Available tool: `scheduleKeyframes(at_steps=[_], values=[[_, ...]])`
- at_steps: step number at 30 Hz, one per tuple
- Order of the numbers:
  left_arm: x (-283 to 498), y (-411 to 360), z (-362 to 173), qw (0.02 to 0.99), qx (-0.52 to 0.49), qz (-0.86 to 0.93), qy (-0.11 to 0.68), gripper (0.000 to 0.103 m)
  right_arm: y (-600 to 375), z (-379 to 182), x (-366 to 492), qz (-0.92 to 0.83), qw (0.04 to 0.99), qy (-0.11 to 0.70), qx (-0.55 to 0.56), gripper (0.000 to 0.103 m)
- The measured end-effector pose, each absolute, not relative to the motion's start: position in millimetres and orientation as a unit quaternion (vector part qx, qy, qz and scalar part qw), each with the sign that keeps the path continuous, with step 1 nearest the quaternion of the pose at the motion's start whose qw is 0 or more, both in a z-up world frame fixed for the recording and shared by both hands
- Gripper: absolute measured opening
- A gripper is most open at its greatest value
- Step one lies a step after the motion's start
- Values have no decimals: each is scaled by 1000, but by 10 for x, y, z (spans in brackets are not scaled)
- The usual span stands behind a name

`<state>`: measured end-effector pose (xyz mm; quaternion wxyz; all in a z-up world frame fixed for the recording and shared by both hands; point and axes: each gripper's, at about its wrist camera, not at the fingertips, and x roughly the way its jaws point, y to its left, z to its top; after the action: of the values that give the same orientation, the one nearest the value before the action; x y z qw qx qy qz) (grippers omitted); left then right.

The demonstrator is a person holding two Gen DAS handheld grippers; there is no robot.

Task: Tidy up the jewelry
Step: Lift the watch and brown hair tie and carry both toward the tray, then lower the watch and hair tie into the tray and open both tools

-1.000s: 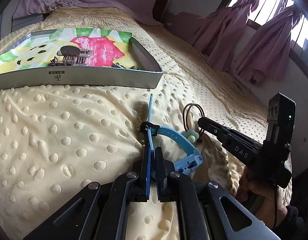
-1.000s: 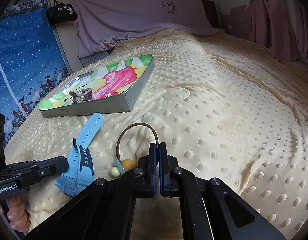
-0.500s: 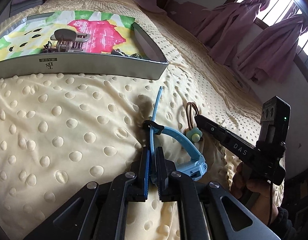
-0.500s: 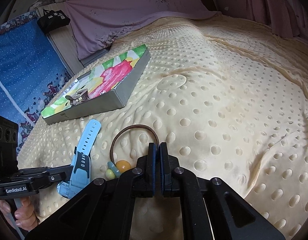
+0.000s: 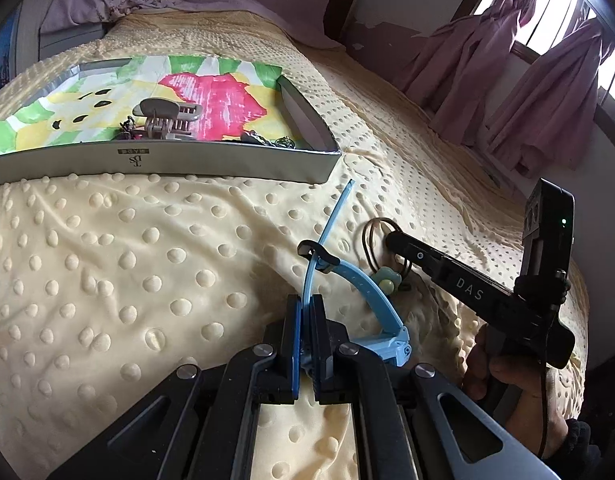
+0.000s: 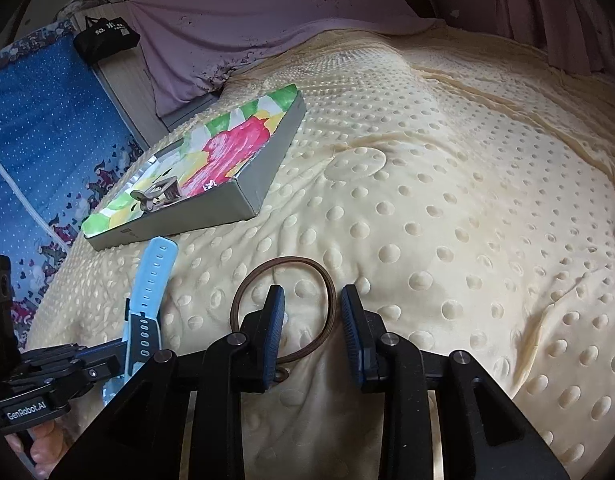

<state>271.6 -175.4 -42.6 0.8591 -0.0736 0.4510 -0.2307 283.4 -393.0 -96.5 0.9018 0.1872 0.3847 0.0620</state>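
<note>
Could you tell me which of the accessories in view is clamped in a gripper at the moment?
The light blue plastic watch: its strap is pinched by the left gripper. The brown hair tie lies on the blanket, and the beige claw clip sits in the tray.

On the bed, the right gripper [image 6: 312,312] has just been opening its jaws, astride one side of the brown hair tie [image 6: 285,276]. The blue watch [image 6: 149,292] lies left of it, below the tray [image 6: 263,184].
</note>
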Motion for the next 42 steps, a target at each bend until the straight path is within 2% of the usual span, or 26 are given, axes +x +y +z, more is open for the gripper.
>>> scheduleKeyframes(at_steps=[1,2,7,15,21,27,31,37,42], values=[[2711,-1736,-402,861,-75,-228,449,4,-3917,-950,2839,59,904,380,188,7],[2716,-1725,-379,863,-76,-225,446,4,-3918,-934,2844,57,905,378,190,3],[2735,-1564,-175,877,-78,-209,425,4,-3916,-699,2781,51,920,340,189,3],[2968,-1170,236,912,-90,-141,375,4,-3849,-20,2775,75,947,241,197,3],[3255,-774,405,934,-117,-74,330,4,-3526,150,3093,113,951,217,192,3],[3634,-525,294,940,-125,-25,318,4,-3101,69,3460,148,952,222,153,3],[3819,-511,105,939,-111,-13,327,4,-2981,-113,3632,157,946,226,172,3],[3854,-576,-100,936,-105,-9,335,4,-2861,-449,3786,151,937,275,152,3],[3833,-611,-152,939,-93,-5,330,5,-2887,-491,3792,150,935,280,156,3]])
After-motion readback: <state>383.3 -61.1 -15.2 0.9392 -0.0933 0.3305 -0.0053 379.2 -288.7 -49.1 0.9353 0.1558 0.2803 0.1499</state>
